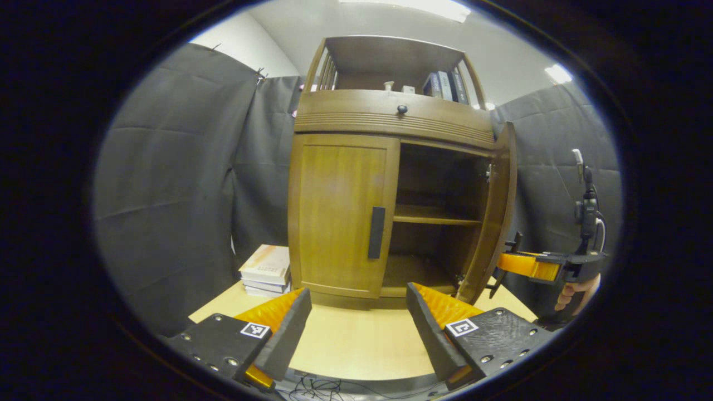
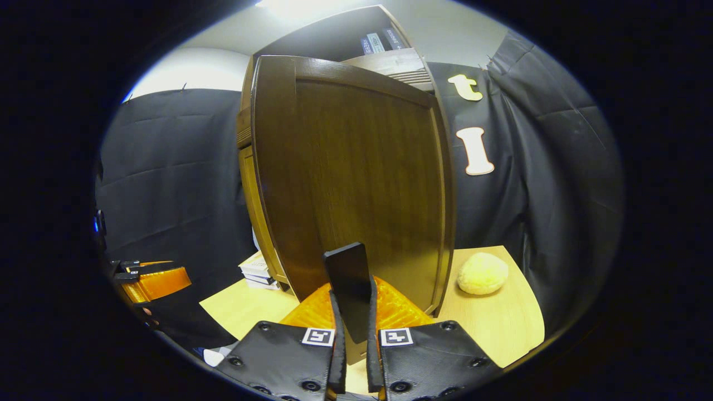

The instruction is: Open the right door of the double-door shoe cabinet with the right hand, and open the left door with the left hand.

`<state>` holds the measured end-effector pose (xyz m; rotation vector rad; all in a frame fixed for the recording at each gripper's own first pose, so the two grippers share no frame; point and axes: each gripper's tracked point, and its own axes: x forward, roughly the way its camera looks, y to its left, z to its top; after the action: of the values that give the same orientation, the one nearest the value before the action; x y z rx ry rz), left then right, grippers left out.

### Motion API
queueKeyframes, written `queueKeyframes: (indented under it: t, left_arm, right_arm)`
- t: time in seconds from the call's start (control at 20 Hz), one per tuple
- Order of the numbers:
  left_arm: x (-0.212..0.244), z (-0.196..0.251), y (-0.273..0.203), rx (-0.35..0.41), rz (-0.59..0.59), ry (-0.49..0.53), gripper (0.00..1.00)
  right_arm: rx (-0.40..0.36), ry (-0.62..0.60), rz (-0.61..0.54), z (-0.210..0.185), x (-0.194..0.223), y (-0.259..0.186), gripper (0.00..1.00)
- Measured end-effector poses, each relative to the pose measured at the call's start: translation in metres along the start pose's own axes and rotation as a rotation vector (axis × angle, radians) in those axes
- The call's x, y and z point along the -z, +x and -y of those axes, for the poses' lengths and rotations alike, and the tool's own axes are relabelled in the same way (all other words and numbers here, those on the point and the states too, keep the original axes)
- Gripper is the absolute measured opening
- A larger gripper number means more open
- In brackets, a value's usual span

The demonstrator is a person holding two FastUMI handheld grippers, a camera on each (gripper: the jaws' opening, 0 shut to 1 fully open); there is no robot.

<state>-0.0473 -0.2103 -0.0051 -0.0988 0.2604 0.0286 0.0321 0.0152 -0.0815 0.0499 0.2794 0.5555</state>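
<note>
Left gripper view: left gripper [image 1: 356, 328] spread wide, facing closed left door [image 1: 340, 214] of shoe cabinet [image 1: 390, 120]; right door [image 1: 493, 217] swung open.

Right gripper view: right gripper [image 2: 353, 334] clamped on handle [image 2: 350, 287] of right door [image 2: 356, 178].

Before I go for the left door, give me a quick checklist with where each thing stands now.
1. Right door swung open: ok.
2. Right gripper shut on the right handle: ok, both fingers press it.
3. Left door closed, not yet opened: ok to start.
4. Left gripper open, fingers wide apart: ok.
5. Left handle in plain sight ahead of the left gripper, nothing in between: ok.
6. Books left of the cabinet out of the left door's swing: cannot tell.
</note>
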Motion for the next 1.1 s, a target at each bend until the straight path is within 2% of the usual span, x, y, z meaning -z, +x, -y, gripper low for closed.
queueKeyframes:
  t: [0.35,0.85,1.1]
  left_arm:
    - [0.004,0.041,-0.014,-0.018,0.012,-0.004,1.0]
    - [0.01,0.066,-0.042,-0.041,0.015,0.037,1.0]
    - [0.007,0.066,-0.046,-0.04,0.004,0.07,1.0]
  right_arm:
    - [-0.015,0.008,0.006,0.042,0.002,-0.032,0.16]
    - [0.036,0.027,0.06,0.108,0.006,-0.058,0.14]
    - [0.044,0.069,0.082,0.114,0.006,-0.059,0.14]
